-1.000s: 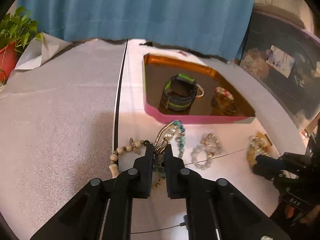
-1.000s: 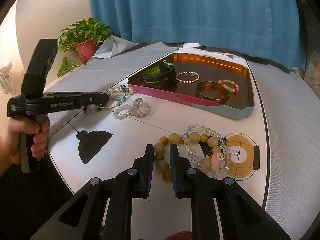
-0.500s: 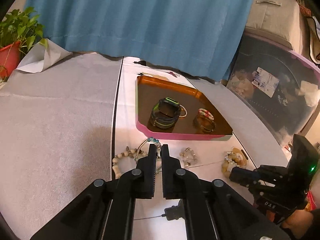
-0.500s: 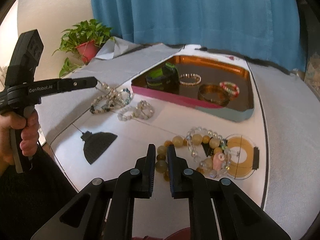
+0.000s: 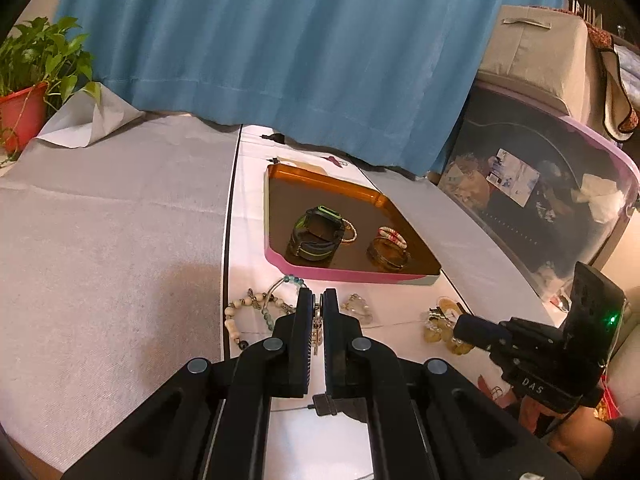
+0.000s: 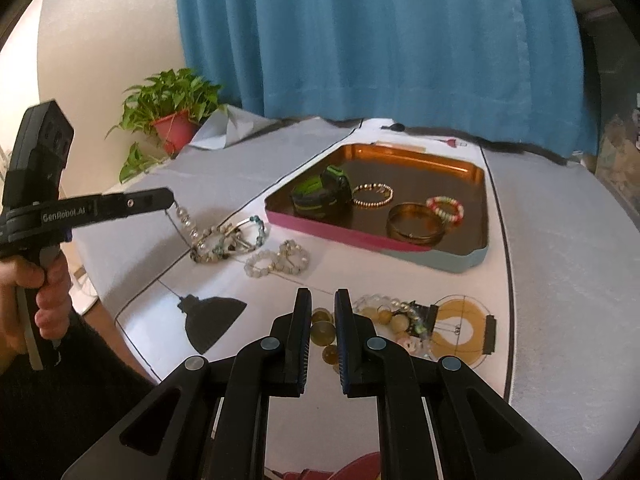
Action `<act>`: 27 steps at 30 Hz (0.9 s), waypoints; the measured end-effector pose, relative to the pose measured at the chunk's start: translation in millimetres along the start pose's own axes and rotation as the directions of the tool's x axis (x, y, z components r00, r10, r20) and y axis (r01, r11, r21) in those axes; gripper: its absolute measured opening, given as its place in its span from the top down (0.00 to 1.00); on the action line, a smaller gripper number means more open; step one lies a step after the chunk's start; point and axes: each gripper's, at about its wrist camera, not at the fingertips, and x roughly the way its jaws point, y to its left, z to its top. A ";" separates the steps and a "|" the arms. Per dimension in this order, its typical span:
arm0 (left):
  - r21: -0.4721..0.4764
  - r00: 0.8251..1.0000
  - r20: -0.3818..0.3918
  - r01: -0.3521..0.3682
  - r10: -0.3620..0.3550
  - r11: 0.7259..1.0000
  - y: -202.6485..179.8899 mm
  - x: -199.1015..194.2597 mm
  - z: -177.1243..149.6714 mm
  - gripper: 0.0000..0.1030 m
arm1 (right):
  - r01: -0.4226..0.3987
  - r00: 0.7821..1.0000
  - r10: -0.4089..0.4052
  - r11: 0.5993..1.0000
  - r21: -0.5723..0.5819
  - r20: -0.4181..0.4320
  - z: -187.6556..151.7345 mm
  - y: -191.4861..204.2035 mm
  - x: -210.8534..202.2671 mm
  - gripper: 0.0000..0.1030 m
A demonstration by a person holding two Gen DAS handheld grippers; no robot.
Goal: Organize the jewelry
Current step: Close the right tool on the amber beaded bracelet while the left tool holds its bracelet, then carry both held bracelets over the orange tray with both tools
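Observation:
My left gripper (image 5: 318, 294) is shut on a beaded necklace (image 5: 256, 306) and lifts one end; in the right wrist view the left gripper (image 6: 170, 200) holds the strand, whose lower part (image 6: 224, 242) trails on the white mat. The pink-rimmed tray (image 6: 360, 240) holds a green-black watch (image 6: 320, 192), a gold bead bracelet (image 6: 372, 195), a bangle (image 6: 416, 226) and a pink bead bracelet (image 6: 445, 208). My right gripper (image 6: 323, 300) hovers, jaws slightly apart and empty, above amber beads (image 6: 324, 332). A clear bead bracelet (image 6: 278, 260) lies between.
A potted plant (image 6: 172, 124) stands at the table's far left corner. A blue curtain (image 6: 380, 40) hangs behind. A grey cloth (image 5: 112, 240) covers the table left of the mat. A dark storage bin (image 5: 540, 200) sits to the right of the table.
My left gripper has risen and pulled back with the necklace, so one end hangs from it. My right gripper has lifted slightly above the amber beads.

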 end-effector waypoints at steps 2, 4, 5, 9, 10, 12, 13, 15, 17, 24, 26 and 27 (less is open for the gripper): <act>0.005 1.000 0.004 0.002 -0.002 1.000 -1.7 -3.9 0.1 0.97 | 0.009 1.000 -0.009 1.000 -0.004 0.017 1.5 0.1 -5.8 0.88; 0.008 1.000 0.009 0.005 -0.005 1.000 -4.7 -7.9 -0.2 0.97 | 0.016 0.999 -0.016 1.000 -0.001 0.033 3.3 -0.8 -11.7 0.88; 0.002 1.000 0.009 0.008 -0.008 1.000 -6.2 -9.9 1.2 0.97 | 0.017 0.999 -0.018 1.000 0.004 0.043 4.9 -1.4 -15.2 0.88; 0.019 1.000 0.011 -0.016 0.016 1.000 -17.2 -12.9 8.6 0.97 | -0.025 0.997 0.022 0.999 0.033 0.071 20.3 -6.5 -32.5 0.88; 0.023 1.000 0.013 -0.022 0.021 1.000 -19.7 -13.7 10.2 0.97 | -0.007 0.997 0.005 1.000 0.021 0.079 24.7 -5.4 -37.7 0.88; 0.029 0.999 0.010 -0.037 0.037 0.999 -27.2 -14.2 15.1 0.98 | 0.005 0.997 -0.006 1.000 0.011 0.079 32.3 -3.7 -45.0 0.88; 0.035 0.999 0.008 -0.046 0.045 0.998 -30.6 -14.7 16.8 0.97 | 0.011 0.997 -0.012 1.000 0.013 0.079 35.2 -3.7 -47.8 0.88; 0.055 0.998 0.000 -0.070 0.070 0.996 -39.8 -14.4 20.6 0.97 | 0.018 0.997 -0.019 1.000 0.016 0.073 41.8 -3.9 -52.3 0.88; 0.073 0.996 -0.008 -0.085 0.085 0.994 -48.0 -13.1 22.9 0.97 | 0.032 0.997 -0.033 0.999 0.011 0.068 47.2 -2.5 -55.9 0.88; 0.135 0.995 -0.017 -0.094 0.097 0.986 -75.3 -9.7 33.9 0.97 | 0.053 0.996 -0.052 0.999 -0.011 0.075 70.2 9.2 -73.1 0.88; 0.140 0.996 -0.006 -0.085 0.086 0.986 -80.7 -11.4 38.4 0.97 | 0.065 0.994 -0.064 0.998 -0.016 0.087 77.1 11.5 -78.5 0.88; 0.152 0.997 0.000 -0.080 0.081 0.985 -85.1 -12.3 41.7 0.97 | 0.066 0.993 -0.064 0.998 -0.017 0.096 81.0 12.5 -82.1 0.88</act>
